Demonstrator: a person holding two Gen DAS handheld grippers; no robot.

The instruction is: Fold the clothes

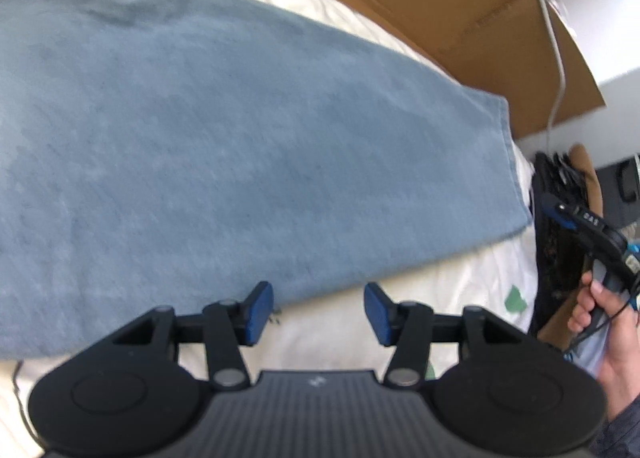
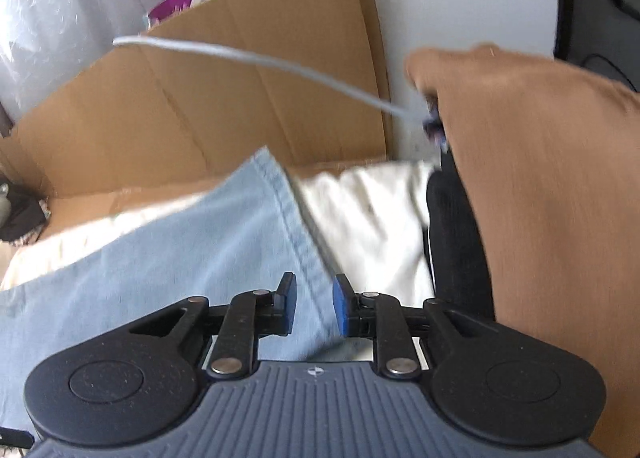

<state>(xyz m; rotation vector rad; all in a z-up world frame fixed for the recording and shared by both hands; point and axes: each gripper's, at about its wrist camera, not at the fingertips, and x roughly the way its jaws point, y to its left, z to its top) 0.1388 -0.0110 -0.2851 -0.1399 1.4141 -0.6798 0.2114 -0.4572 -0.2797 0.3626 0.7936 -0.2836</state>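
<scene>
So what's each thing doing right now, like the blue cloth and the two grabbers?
Blue garment: spread flat on the white sheet, not held.
Left gripper: fingers apart, nothing between them.
Right gripper: fingers slightly apart above the garment's hem, gripping nothing.
Cardboard box: open behind the bed.

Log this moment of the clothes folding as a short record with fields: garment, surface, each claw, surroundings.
garment: blue denim garment, spread flat, hemmed end toward the right in the left wrist view
surface: white sheet under it
left claw: open, nothing between the pads, at the garment's near edge
right claw: open a little, empty, above the garment's hem
surroundings: flattened cardboard behind; brown fabric at right; grey cable across the cardboard
person: a hand grips the right handle
</scene>
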